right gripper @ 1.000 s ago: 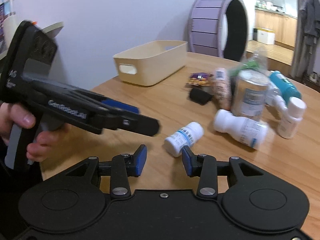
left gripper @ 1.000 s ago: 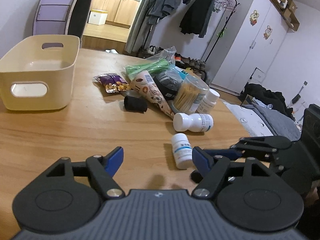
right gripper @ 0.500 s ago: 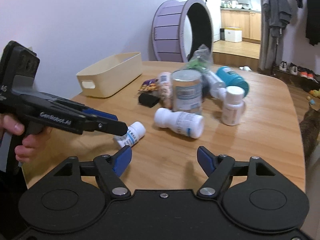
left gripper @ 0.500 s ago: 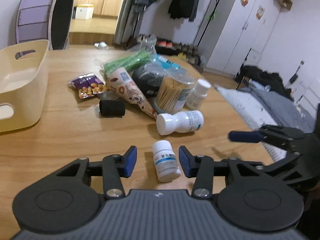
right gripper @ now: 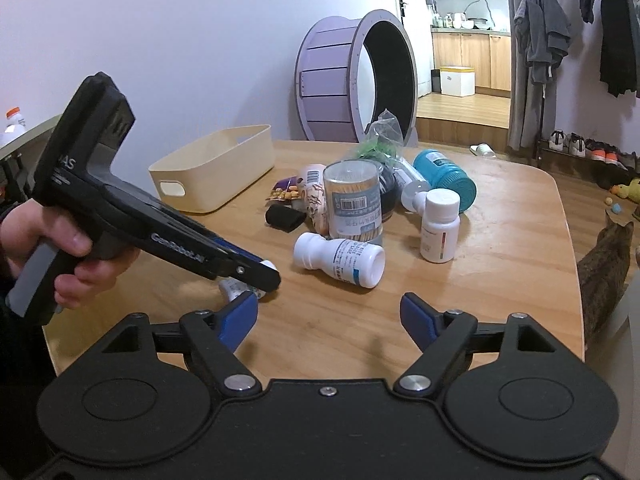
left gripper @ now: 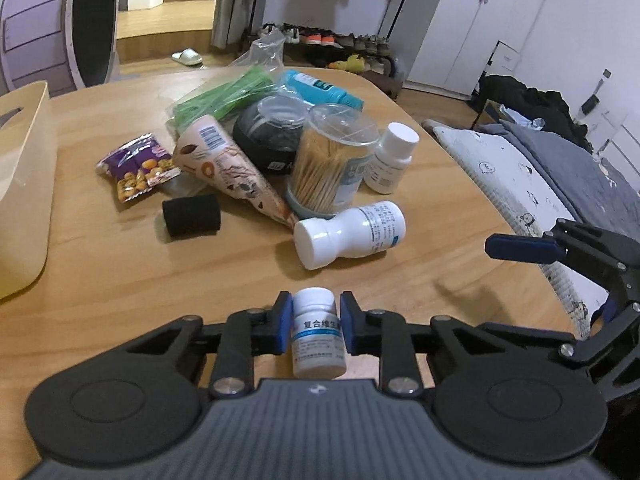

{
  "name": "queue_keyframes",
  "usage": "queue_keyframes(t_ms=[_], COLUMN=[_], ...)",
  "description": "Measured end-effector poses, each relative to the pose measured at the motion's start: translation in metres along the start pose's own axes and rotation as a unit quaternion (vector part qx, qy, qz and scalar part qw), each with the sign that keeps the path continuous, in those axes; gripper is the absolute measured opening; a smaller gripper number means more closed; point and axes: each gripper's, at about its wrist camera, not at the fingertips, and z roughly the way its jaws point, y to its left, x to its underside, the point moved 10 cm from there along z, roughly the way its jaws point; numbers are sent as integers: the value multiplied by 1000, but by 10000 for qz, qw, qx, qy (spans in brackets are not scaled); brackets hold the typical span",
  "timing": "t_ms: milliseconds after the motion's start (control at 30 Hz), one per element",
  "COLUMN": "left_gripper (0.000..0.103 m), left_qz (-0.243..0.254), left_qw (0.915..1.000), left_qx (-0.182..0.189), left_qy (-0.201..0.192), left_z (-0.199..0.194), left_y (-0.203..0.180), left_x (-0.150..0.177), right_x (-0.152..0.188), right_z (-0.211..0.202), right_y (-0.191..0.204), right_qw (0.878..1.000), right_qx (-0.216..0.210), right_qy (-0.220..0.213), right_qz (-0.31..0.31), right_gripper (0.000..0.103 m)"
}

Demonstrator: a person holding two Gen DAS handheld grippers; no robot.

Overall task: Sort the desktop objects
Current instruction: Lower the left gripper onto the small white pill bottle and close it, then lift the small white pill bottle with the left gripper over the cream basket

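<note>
My left gripper [left gripper: 314,322] is shut on a small white pill bottle [left gripper: 318,332] with a blue label, lying on the wooden table [left gripper: 120,280]. In the right wrist view the left gripper [right gripper: 256,276] covers most of that bottle [right gripper: 234,288]. My right gripper [right gripper: 330,318] is open and empty above the table's near edge; it also shows in the left wrist view [left gripper: 520,248]. A pile of objects lies ahead: a larger white bottle on its side [left gripper: 348,234], a toothpick jar [left gripper: 332,162], an upright white bottle [left gripper: 390,158], a paper cone [left gripper: 228,168], a black roll [left gripper: 192,216] and a purple snack packet [left gripper: 136,166].
A cream plastic basket [right gripper: 216,166] stands at the table's left side, seen also in the left wrist view [left gripper: 24,184]. A teal canister [right gripper: 444,178], a black round item [left gripper: 268,136] and bagged green sticks [left gripper: 228,96] lie at the back. A cat [right gripper: 604,264] sits right of the table.
My left gripper has moved forward around the small pill bottle and closed on it. My right gripper has drawn back to the right and opened wider.
</note>
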Motion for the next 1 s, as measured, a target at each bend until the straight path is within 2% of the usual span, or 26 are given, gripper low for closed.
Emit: queue_keyframes(t_ms=[100, 233, 367, 500, 667, 833, 1000], left_gripper=[24, 24, 24, 24, 24, 24, 24], left_qz=[-2, -160, -321, -490, -579, -607, -653], left_qw=[9998, 9973, 9900, 9819, 9729, 9657, 9592], left_qx=[23, -61, -296, -535, -779, -855, -903], left_qy=[-175, -712, -1341, -1749, -2099, -2377, -2598], left_z=[-6, -31, -67, -94, -119, -134, -145], left_y=[1, 11, 31, 53, 73, 85, 97], left_x=[0, -4, -1, 10, 17, 11, 2], right_x=[0, -3, -6, -8, -19, -34, -40], right_z=[-1, -3, -3, 3, 9, 15, 26], right_y=[2, 5, 10, 20, 39, 54, 66], right_qw=[10000, 10000, 9998, 9995, 9983, 9962, 9957], right_qx=[-20, -87, -179, -308, -531, -740, -787], right_qy=[8, -39, -65, -52, -218, -451, -477], right_qz=[-29, -17, -5, -14, 18, 133, 129], right_gripper=[78, 78, 78, 79, 79, 79, 79])
